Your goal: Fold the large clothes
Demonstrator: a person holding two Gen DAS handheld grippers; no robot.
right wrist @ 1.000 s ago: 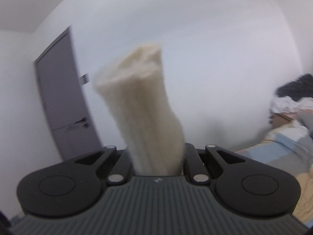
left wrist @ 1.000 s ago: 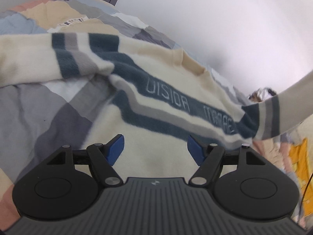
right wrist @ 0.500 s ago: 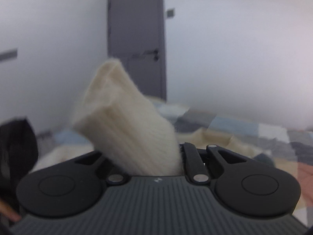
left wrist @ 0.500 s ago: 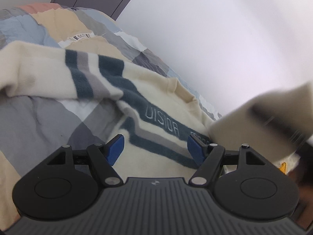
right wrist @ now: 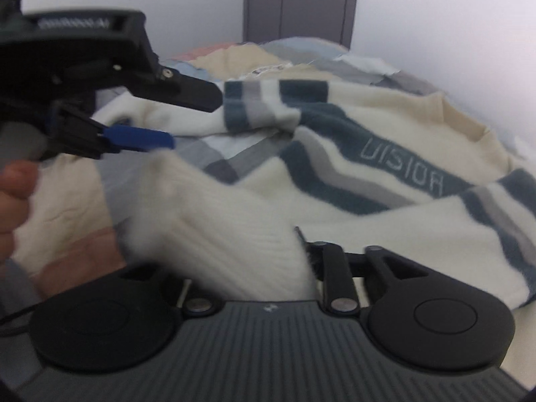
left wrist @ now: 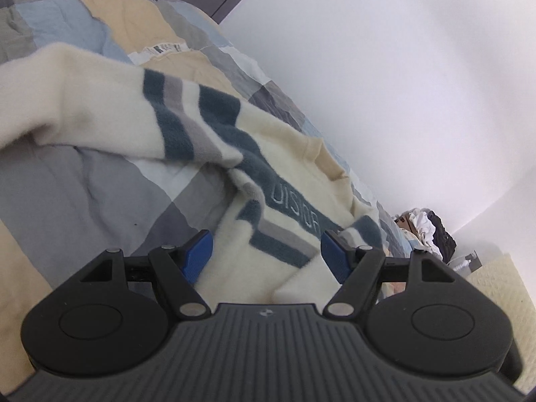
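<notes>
A cream sweater (left wrist: 284, 154) with teal and grey stripes lies spread on the bed; its chest (right wrist: 368, 154) bears pale lettering. My left gripper (left wrist: 266, 251) hovers open just above the sweater's lower body, with nothing between its blue pads. It also shows in the right wrist view as the left gripper (right wrist: 191, 117), held by a hand (right wrist: 13, 207). The right sleeve lies across the body, and its ribbed cuff (right wrist: 217, 221) sits between the jaws of my right gripper (right wrist: 248, 254). Those jaws are opening, and a dark gap shows beside the right finger. The cuff hides the pads.
A patchwork quilt (left wrist: 83, 194) in grey, blue, beige and pink covers the bed. A grey door (right wrist: 301, 0) stands beyond the bed's far end. A white wall runs along the bed's far side. A heap of clothes (left wrist: 428, 227) sits at the right.
The right gripper swung down from facing the wall and door to the bed, bringing the sleeve across the sweater's body, and its jaws parted. The left gripper shifted sideways over the sweater.
</notes>
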